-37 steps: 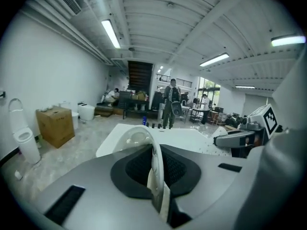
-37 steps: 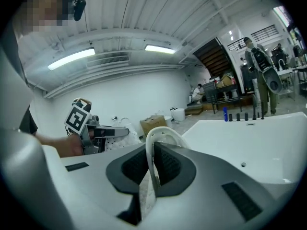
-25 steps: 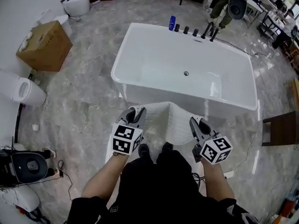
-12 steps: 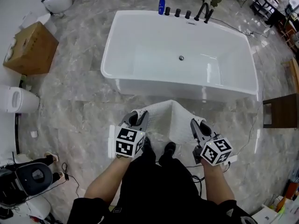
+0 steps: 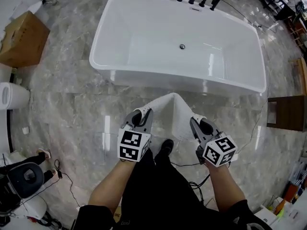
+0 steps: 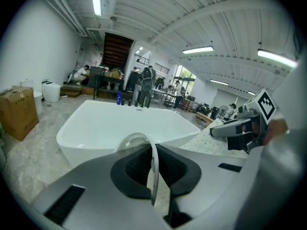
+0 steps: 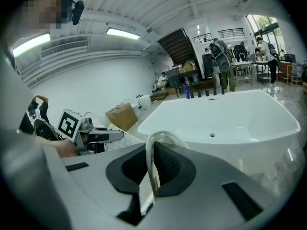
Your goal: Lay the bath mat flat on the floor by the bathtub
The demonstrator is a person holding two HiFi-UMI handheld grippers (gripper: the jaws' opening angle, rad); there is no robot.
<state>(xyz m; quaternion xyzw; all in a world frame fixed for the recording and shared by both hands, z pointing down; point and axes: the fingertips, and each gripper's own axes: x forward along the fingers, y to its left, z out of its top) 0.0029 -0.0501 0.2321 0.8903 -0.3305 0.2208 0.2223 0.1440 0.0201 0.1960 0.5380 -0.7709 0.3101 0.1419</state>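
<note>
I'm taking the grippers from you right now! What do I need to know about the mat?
Left gripper: shut on one edge of the bath mat.
Right gripper: shut on the opposite edge.
Mat: humped into a ridge between the two grippers, above the floor just in front of the bathtub.
Done: mat is picked up and brought to the tub's side.
Left: lower it, spread it flat on the floor, then let go.
</note>
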